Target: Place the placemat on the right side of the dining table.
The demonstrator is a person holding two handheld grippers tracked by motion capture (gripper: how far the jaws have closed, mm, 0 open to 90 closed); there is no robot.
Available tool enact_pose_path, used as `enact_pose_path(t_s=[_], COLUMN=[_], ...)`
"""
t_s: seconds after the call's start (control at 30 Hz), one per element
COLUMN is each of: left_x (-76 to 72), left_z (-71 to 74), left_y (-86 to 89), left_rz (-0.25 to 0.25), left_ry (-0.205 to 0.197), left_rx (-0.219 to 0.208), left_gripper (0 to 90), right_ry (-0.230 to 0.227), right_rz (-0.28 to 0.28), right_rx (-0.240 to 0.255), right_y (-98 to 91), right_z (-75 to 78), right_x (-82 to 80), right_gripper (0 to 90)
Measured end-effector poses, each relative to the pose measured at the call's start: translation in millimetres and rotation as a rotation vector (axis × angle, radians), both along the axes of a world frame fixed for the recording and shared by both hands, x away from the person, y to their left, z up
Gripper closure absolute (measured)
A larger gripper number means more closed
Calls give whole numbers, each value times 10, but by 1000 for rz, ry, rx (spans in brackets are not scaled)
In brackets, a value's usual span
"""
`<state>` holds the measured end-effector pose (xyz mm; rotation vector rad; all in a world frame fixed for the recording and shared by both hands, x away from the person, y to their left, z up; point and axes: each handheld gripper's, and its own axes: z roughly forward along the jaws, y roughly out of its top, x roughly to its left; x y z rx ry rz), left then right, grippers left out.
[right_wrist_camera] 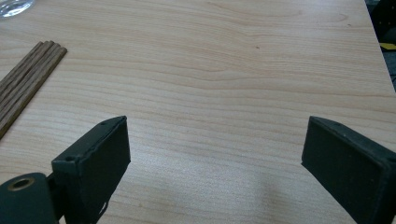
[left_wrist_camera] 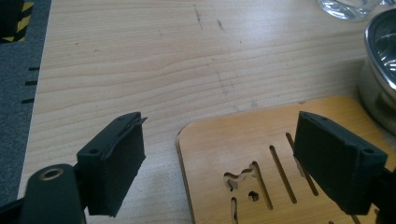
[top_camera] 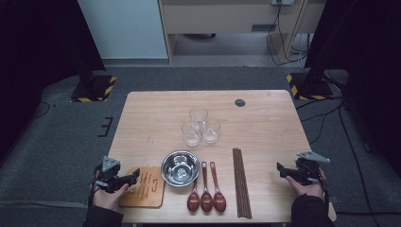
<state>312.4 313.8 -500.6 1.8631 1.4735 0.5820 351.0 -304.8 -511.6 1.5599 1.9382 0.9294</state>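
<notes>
A flat wooden board with cut slots (top_camera: 144, 187) lies at the table's front left. My left gripper (top_camera: 133, 177) hovers at the board's left edge. In the left gripper view its jaws (left_wrist_camera: 219, 135) stand apart over the board (left_wrist_camera: 261, 154), with nothing pressed between them. A steel bowl (top_camera: 180, 167) sits just right of the board and appears at the edge of the left gripper view (left_wrist_camera: 380, 79). My right gripper (top_camera: 282, 169) rests at the front right, jaws wide open (right_wrist_camera: 215, 140) over bare wood.
Three dark wooden spoons (top_camera: 206, 189) lie side by side in front of the bowl. A bundle of chopsticks (top_camera: 241, 182) (right_wrist_camera: 23, 88) lies to their right. Three clear glasses (top_camera: 200, 126) stand together mid-table. The wooden table (top_camera: 265, 123) has a cable hole at the back.
</notes>
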Motion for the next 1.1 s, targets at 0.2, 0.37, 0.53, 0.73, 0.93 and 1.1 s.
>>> enact_pose_path(t_s=[0.2,0.37,0.53,0.73,0.93,1.1], left_x=[-2,14,42,64,81,90], left_z=[-45,-89,-129,-159,-176,-194], left_y=[-40,-78,-108,-121,-151,-154], left_rz=[-10,-17,-20,-24,-31,-32], left_ry=[18,41,58,67,75,85], left_rx=[13,23,37,32,28,21], left_gripper=[151,150,141,133,130,126], right_ry=[6,11,17,22,26,31], right_rz=[-1,-1,1,4,7,8], right_rx=[-4,-3,-9,-5,-4,0], right_y=[-3,13,12,22,27,28], right_z=[-4,-11,-21,-22,-27,-29], right_x=[0,2,6,11,15,16], right_gripper=[80,83,87,87,87,87])
